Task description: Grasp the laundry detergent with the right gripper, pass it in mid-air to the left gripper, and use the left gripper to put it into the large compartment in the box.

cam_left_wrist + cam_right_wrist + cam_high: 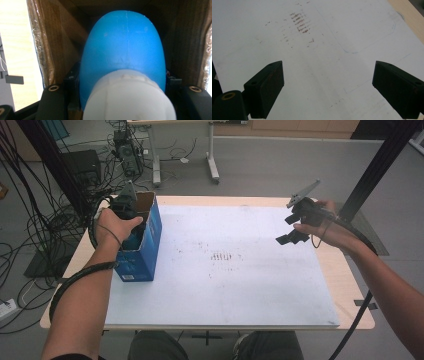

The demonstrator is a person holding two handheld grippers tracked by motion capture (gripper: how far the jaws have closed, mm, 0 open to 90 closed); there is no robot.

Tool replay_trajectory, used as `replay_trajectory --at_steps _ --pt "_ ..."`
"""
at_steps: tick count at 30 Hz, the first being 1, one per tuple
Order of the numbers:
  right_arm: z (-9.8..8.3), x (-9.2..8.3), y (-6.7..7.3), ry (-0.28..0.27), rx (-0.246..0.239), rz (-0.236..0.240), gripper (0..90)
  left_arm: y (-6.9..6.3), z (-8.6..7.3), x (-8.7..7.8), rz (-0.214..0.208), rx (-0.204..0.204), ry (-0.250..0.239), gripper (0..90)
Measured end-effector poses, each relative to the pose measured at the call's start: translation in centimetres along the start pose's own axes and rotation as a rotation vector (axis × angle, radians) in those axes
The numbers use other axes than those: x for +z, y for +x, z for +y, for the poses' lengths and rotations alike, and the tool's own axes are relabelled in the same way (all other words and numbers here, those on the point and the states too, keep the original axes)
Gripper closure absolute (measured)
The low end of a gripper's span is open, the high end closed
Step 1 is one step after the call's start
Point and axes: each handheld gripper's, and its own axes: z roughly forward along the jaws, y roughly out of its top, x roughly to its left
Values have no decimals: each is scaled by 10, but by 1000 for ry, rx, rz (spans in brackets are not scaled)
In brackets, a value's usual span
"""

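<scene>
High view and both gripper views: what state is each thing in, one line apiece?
Blue box: upright at the board's left edge, top open.
Blue bottle: inside the box, white cap on, gripped.
Left tongs: reaching into the box, shut on the bottle.
Right tongs: open, nothing between them, above the board.
White board: lying flat, smudged with brown marks.

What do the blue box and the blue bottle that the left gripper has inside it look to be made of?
Blue box: seemingly cardboard, with a raw brown fibrous inside in the left gripper view and a printed blue outside; the crinkly shine along its edges suggests film or tape. Blue bottle: probably moulded plastic, smooth and semi-matt with a faint seam line; its white cap looks like ribbed matt plastic.
</scene>
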Motion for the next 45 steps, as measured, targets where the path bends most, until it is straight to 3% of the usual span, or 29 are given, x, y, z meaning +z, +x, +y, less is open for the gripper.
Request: replay_trajectory --at_steps 45 --pt "5 -4 1 -6 -6 -3 104 0 -1 0 1 4 -3 371"
